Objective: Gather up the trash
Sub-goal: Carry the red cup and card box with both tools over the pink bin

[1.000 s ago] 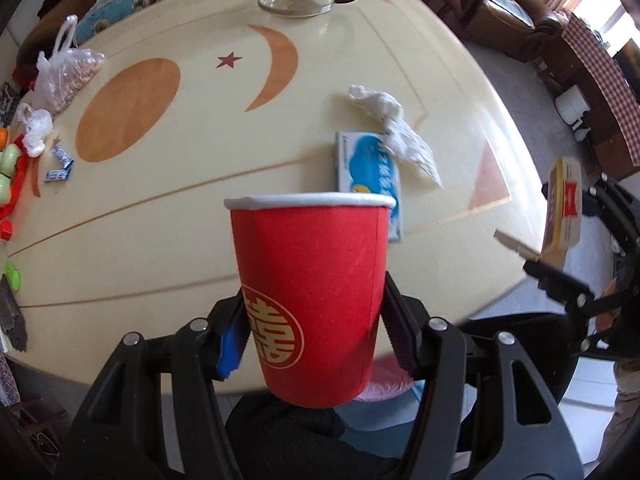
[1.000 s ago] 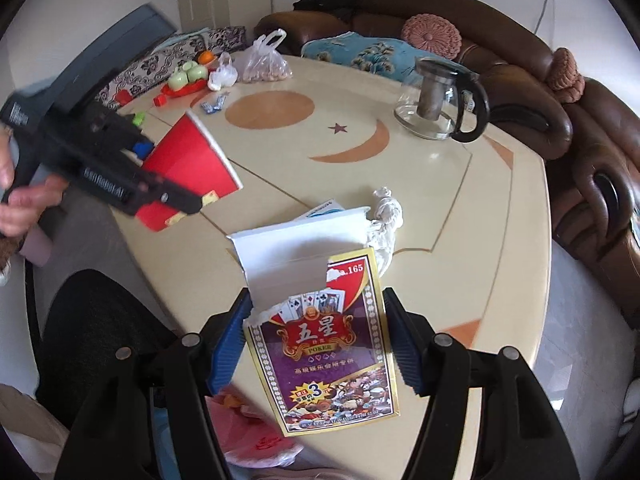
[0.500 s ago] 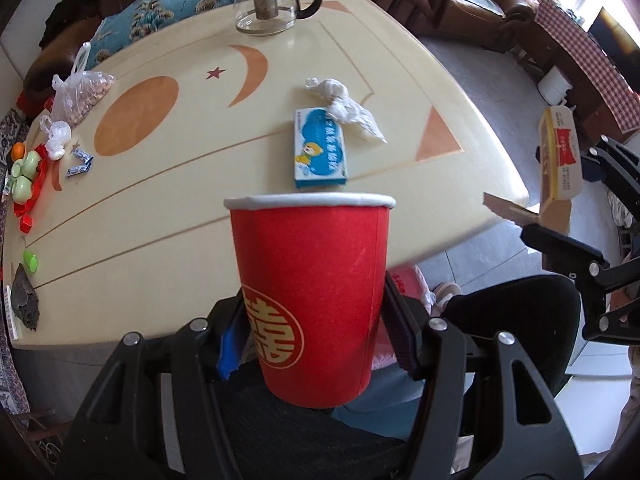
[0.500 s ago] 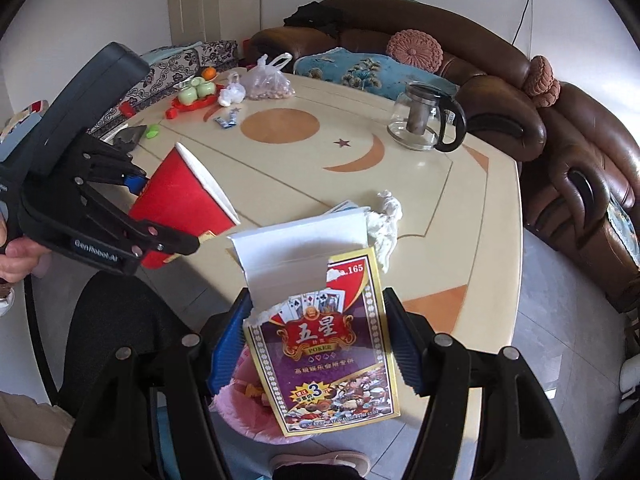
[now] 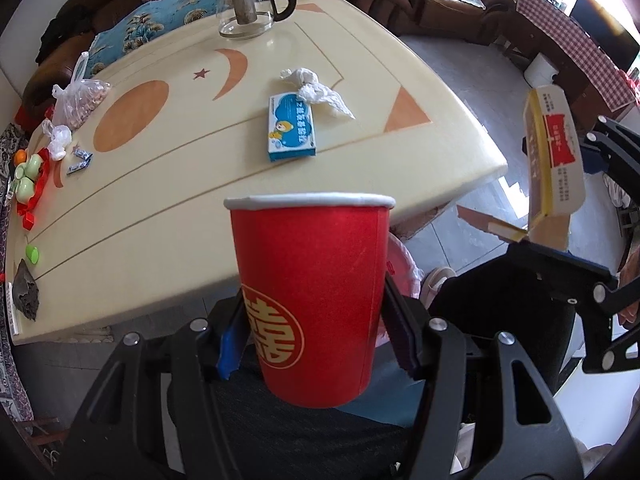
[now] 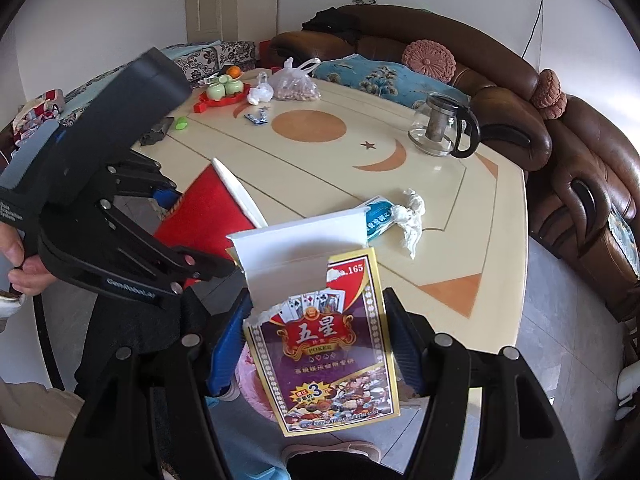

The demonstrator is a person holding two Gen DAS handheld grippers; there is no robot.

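My left gripper (image 5: pixel 316 340) is shut on a red paper cup (image 5: pixel 316 300) with a gold emblem, held upright past the near edge of the table (image 5: pixel 160 200). My right gripper (image 6: pixel 316 346) is shut on a torn-open playing-card box (image 6: pixel 328 344), white flap up. Each wrist view shows the other hand's load: the card box (image 5: pixel 556 152) at the right, the red cup (image 6: pixel 208 208) tilted at the left. A bin lined with a pink bag (image 5: pixel 400 264) stands on the floor below both, mostly hidden behind the cup and the box (image 6: pixel 252 384).
On the table lie a blue carton (image 5: pixel 291 128), a crumpled white tissue (image 5: pixel 320 90), a glass teapot (image 5: pixel 250 8), a plastic bag of nuts (image 5: pixel 80 100), green cups on a red tray (image 5: pixel 28 176) and small wrappers (image 5: pixel 80 160). A brown sofa (image 6: pixel 560 128) wraps the far side.
Both grippers have drawn back from over the table to beyond its near edge and risen a little, each keeping its load. The pink-lined bin has come into view beneath them.
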